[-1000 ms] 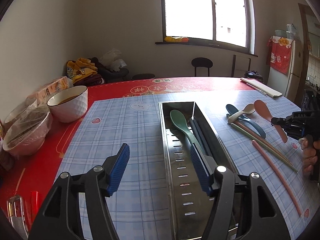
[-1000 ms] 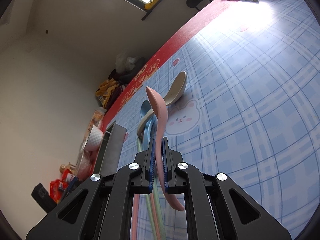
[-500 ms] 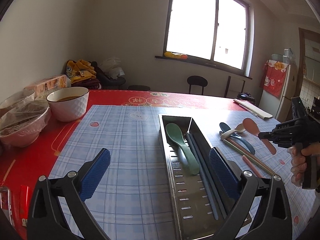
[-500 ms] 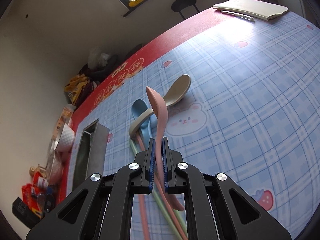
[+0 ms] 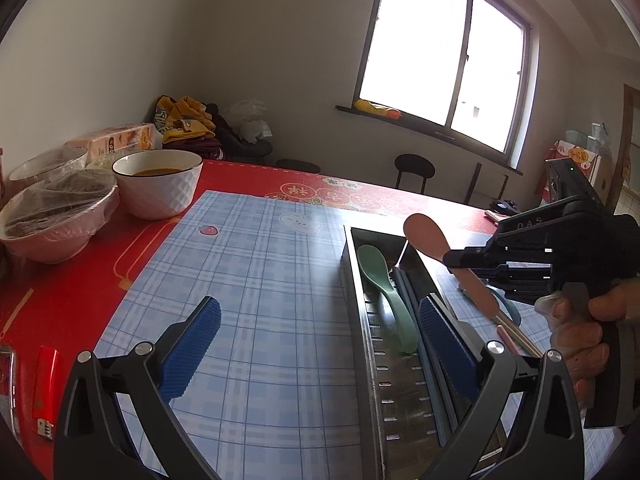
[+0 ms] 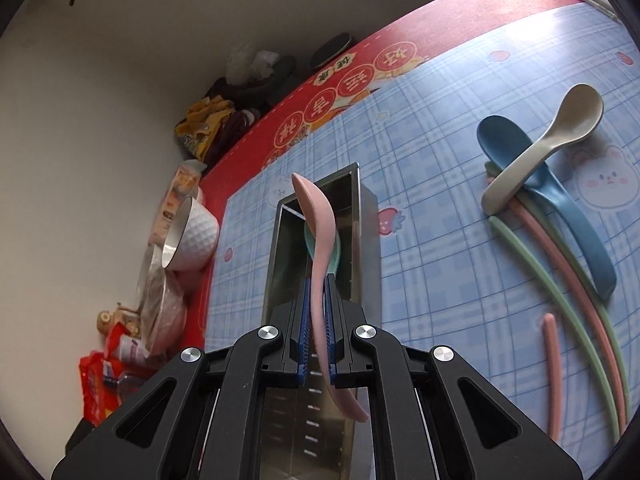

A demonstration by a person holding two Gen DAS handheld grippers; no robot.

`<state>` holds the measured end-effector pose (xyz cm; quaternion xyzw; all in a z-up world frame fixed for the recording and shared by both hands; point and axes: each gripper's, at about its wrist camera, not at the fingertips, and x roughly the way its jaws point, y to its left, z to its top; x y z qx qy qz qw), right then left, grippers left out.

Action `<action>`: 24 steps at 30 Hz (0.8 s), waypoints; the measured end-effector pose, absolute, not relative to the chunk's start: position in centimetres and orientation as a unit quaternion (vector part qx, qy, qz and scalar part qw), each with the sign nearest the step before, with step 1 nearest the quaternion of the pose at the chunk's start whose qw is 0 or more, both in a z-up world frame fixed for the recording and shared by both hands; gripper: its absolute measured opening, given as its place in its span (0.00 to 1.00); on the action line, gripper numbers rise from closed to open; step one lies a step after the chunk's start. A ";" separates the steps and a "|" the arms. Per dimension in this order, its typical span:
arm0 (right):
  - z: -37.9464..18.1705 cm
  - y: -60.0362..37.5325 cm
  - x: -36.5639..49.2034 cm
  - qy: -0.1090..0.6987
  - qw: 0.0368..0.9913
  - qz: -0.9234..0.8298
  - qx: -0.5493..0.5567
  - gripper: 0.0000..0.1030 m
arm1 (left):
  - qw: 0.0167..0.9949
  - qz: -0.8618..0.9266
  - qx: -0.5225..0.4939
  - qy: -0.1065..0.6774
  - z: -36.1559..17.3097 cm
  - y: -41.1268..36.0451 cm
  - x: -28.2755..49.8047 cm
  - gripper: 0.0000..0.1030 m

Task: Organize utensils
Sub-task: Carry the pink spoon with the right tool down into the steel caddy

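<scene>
My right gripper point(image 6: 316, 308) has moved. A moment ago it was over by the loose spoons on the mat. Now it is up above the metal tray point(image 6: 370, 216). It is squeezed tight on the pink spoon point(image 6: 316, 216), pinching the handle near the middle. The bowl of the spoon points away from me and the end of the handle hangs down toward me. From my other camera I see the pink spoon point(image 5: 426, 236) in the air over the far end of the tray point(image 5: 354, 280), not touching it.

My left gripper point(image 5: 316, 344) is wide open and holds nothing. Its right finger is over the tray and its left finger is over the blue checked mat point(image 5: 260, 280).

The green spoon point(image 5: 384, 296) is already lying in the tray, with blue chopsticks point(image 5: 406, 292) right beside it. So the pink spoon is the next one to go in. I think I need to lower it and let go so it lands next to the green one.

There is more to do after that. The white spoon point(image 6: 548, 140) lies across the blue spoon point(image 6: 560, 188) on the mat. The green chopsticks point(image 6: 560, 288) and the pink chopsticks point(image 6: 552, 368) are there too, well apart from the tray. I think the job is not yet half done.
</scene>
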<state>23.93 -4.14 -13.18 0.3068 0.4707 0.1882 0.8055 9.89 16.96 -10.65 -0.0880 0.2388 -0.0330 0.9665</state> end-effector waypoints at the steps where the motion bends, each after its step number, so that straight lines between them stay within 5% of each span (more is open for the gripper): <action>1: -13.3 -3.5 24.1 0.475 0.804 0.187 0.304 0.07 | 0.966 -0.033 -0.091 0.239 -10.7 17.1 9.9 0.94; 24: -14.5 -0.9 24.1 0.496 0.809 0.181 0.258 0.09 | 0.963 -0.026 -0.115 0.241 -10.9 18.3 10.2 0.94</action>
